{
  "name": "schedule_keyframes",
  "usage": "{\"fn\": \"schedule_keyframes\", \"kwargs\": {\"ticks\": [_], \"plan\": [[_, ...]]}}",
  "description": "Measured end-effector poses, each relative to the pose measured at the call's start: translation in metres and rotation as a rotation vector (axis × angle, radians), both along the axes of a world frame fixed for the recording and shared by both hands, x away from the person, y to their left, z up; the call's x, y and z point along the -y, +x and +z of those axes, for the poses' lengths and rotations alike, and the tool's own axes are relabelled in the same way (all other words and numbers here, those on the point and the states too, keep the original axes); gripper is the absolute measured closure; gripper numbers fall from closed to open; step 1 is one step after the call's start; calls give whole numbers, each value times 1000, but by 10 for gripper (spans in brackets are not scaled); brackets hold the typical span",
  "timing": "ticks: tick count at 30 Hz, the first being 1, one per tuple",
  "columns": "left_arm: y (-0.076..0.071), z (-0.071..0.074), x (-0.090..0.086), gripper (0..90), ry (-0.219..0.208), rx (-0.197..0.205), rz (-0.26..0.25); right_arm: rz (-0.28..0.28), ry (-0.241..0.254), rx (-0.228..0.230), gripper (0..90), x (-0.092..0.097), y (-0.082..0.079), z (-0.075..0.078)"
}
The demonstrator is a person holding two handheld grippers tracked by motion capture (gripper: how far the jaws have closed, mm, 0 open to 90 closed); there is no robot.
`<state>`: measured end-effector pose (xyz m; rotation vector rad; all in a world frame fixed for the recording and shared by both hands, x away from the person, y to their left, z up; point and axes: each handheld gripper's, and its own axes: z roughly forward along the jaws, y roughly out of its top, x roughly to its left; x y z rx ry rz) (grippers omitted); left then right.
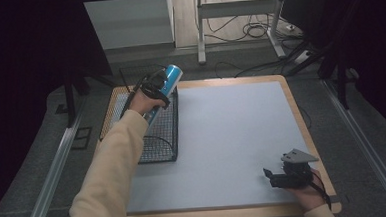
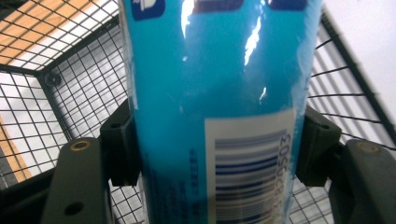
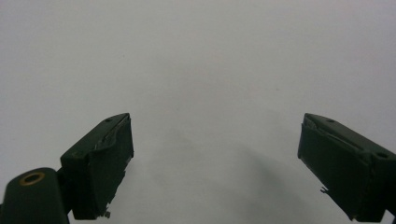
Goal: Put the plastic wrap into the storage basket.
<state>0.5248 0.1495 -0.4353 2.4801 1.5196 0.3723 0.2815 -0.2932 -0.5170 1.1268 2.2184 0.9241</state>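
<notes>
Jaws of the left gripper [image 1: 156, 89] are clamped on a blue tube [image 1: 166, 87], seen from the high view tilted above the black wire basket [image 1: 158, 145] at the left of the tabletop [image 1: 222, 137]; the tube's lower end seems to dip inside the basket's rim, though I cannot tell whether it touches the mesh. Near the front right corner, the right gripper [image 1: 277, 176] rests idle on the grey mat.

From the left gripper view, both pads press the blue tube [image 2: 219, 93] just above its barcode label, basket mesh [image 2: 70, 93] behind.

From the right gripper view, the jaws stand wide apart with nothing between them over bare mat [image 3: 210, 70].

My judgement: the tube is lifted and positioned; lowering and letting go remain.
</notes>
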Motion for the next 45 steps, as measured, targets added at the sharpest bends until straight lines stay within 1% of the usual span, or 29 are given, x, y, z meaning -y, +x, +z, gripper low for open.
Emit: {"fn": "schedule_keyframes", "kwargs": {"ticks": [2,8,15,16,17,18,20,21,22,24,26,30,31,32,33,34,35,36,37,38,39,41,44,45], "plan": [[1,-6,1,319,22,-10,6,1,-2,1,107,0,0,0],[3,-7,3,318,30,6,16,0,-2,-2,107,0,0,0],[3,-8,2,314,27,10,10,0,-4,2,107,0,0,1],[3,-7,2,314,24,9,9,0,-4,2,107,0,0,1],[3,-6,1,293,12,9,6,0,-3,1,107,0,0,0],[2,-4,1,293,4,13,5,0,-3,1,107,0,0,0],[1,3,1,252,-10,31,-5,0,-4,1,107,0,0,0],[-2,9,1,201,-22,38,-4,-1,-3,-1,107,0,0,0],[-2,9,1,185,-22,38,-4,-1,-3,-1,107,0,0,0],[-7,17,2,169,-46,64,1,1,-4,-4,107,-1,0,0],[-12,24,3,154,-72,75,5,2,-5,-2,107,-1,-1,0],[-26,36,6,136,-109,87,-36,3,-5,-1,107,-2,-2,0],[-34,41,8,137,-128,97,-51,3,-4,0,107,-2,-2,0],[-34,41,8,137,-128,97,-51,3,-4,0,107,-2,-2,0],[-43,48,9,139,-147,125,-71,3,-3,2,107,-2,-2,1],[-43,48,9,143,-147,125,-71,3,-3,2,107,-2,-2,1],[-54,56,10,147,-173,153,-86,1,-3,3,107,-3,-2,1],[-54,56,10,147,-173,153,-86,1,-3,3,107,-3,-2,1],[-62,61,11,147,-200,160,-106,0,-2,5,107,-3,-2,1],[-69,65,12,146,-216,168,-123,1,-2,7,107,-3,-3,2],[-77,67,13,142,-223,175,-143,2,0,8,107,-3,-3,2],[-92,70,16,140,-238,190,-167,1,3,15,107,-4,-4,3],[-114,72,21,141,-264,220,-213,6,2,14,107,-5,-5,3],[-121,72,23,141,-267,230,-225,7,1,15,107,-6,-5,3]]}}
